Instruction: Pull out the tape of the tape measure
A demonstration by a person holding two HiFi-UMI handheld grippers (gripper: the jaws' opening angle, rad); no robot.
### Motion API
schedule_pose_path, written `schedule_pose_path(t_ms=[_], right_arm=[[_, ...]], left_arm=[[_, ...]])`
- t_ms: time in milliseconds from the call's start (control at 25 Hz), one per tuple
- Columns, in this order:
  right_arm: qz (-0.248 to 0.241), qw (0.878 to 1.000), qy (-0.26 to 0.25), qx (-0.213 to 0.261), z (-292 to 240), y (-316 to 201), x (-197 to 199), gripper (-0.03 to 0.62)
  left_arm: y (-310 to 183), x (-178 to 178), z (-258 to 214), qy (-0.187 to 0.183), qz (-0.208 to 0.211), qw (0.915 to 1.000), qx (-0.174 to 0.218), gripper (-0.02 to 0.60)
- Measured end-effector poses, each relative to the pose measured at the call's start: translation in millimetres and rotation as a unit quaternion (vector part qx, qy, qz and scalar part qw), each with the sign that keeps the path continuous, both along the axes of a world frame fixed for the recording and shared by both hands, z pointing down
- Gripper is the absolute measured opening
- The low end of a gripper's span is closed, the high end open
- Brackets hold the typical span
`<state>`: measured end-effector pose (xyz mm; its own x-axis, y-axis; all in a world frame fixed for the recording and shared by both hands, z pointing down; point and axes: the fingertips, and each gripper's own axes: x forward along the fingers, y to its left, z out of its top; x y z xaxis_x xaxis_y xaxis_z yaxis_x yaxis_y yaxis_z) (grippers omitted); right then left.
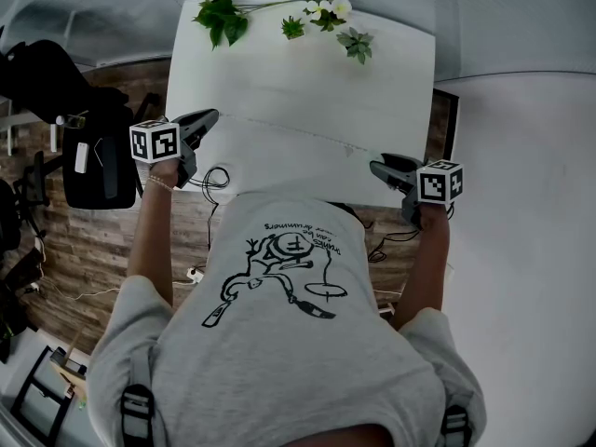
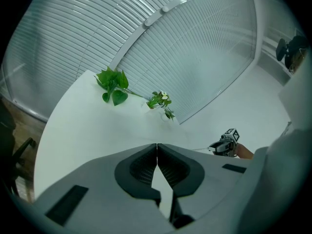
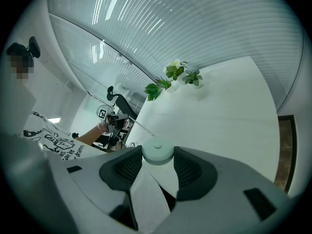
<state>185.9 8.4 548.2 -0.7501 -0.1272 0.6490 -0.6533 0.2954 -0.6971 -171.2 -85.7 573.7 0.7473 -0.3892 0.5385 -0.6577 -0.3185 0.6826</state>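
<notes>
A thin tape stretches across the near part of the white table between my two grippers. My right gripper is shut on the round pale tape measure case, which sits between its fingertips. From the case the tape runs away toward the left gripper. My left gripper is at the table's near left edge, jaws shut together on the tape's end. In the left gripper view the closed gripper points over the table, with the right gripper visible far off to the right.
Green leafy sprigs and small flowers lie along the table's far edge, with another sprig beside them. A black office chair stands to the left on the wooden floor. Cables hang by the table's near edge.
</notes>
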Motion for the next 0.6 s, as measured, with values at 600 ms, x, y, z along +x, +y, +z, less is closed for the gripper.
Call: schedule_pose_path(t_ms=[600], right_arm=[[0.004, 1.0, 0.0, -0.001, -0.8, 0.6, 3.3, 0.215]], left_arm=[[-1.7, -7.3, 0.8, -0.004, -0.006, 1.0, -0.002, 0.023]])
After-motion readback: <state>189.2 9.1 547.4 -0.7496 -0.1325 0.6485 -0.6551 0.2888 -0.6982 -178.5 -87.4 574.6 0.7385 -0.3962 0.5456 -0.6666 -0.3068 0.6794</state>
